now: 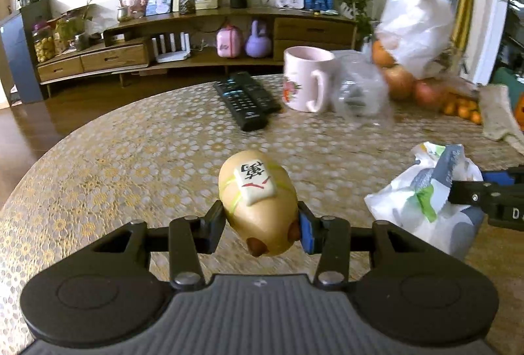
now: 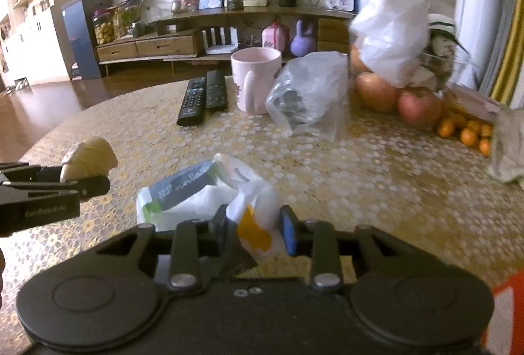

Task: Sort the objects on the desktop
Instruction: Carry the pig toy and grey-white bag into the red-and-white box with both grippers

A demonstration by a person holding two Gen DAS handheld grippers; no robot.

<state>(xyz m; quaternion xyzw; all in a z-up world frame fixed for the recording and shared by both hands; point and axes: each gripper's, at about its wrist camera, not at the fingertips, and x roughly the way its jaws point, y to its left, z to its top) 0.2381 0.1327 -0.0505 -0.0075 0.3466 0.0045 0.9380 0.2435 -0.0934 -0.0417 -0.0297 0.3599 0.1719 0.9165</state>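
My left gripper point(image 1: 261, 225) is shut on a golden egg-shaped toy point(image 1: 258, 207) with a white mahjong tile on top, held just above the patterned table point(image 1: 131, 158). The toy also shows in the right wrist view point(image 2: 88, 158), at the left, between the left gripper's fingers point(image 2: 85, 186). My right gripper point(image 2: 253, 232) is shut on a white printed tissue pack point(image 2: 209, 194) that lies on the table near the front. In the left wrist view the pack point(image 1: 425, 201) is at the right with the right gripper's fingers point(image 1: 471, 194) on it.
Two black remotes point(image 2: 203, 96), a pink mug point(image 2: 253, 80), a clear plastic bag point(image 2: 311, 96), apples point(image 2: 419, 107), small oranges point(image 2: 468, 132) and a white plastic bag point(image 2: 389, 27) stand at the table's far side. A grey cloth point(image 2: 507, 145) lies at the right edge.
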